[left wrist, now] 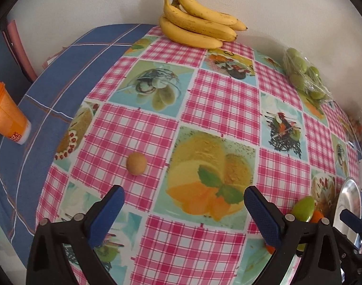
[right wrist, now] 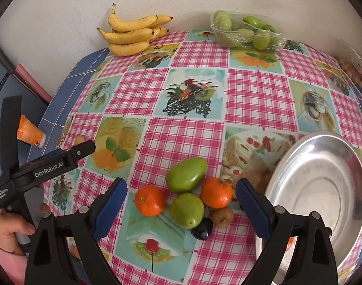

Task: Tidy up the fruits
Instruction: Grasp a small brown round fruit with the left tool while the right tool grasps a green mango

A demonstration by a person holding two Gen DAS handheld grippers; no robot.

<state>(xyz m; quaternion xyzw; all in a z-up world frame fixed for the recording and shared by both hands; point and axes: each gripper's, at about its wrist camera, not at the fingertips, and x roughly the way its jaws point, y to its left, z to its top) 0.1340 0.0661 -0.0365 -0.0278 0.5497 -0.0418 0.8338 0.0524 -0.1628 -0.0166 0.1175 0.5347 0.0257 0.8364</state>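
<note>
In the right wrist view a heap of fruit lies in front of my open, empty right gripper (right wrist: 182,193): two oranges (right wrist: 149,200), (right wrist: 216,192), a green mango (right wrist: 186,174), a green pear (right wrist: 187,210), a kiwi (right wrist: 221,217) and a dark plum (right wrist: 202,231). An empty steel bowl (right wrist: 318,190) stands just right of them. My left gripper (left wrist: 183,201) is open and empty above the tablecloth. A small round tan fruit (left wrist: 136,163) lies a little ahead of its left finger (left wrist: 109,210). The left gripper's body (right wrist: 50,166) shows at the left of the right wrist view.
A bunch of bananas (right wrist: 133,33) lies against the back wall. A wrapped tray of green fruit (right wrist: 247,32) stands at the back right, a bag of small tan fruit (right wrist: 354,71) at the far right. An orange tube (left wrist: 7,116) lies at the table's left edge.
</note>
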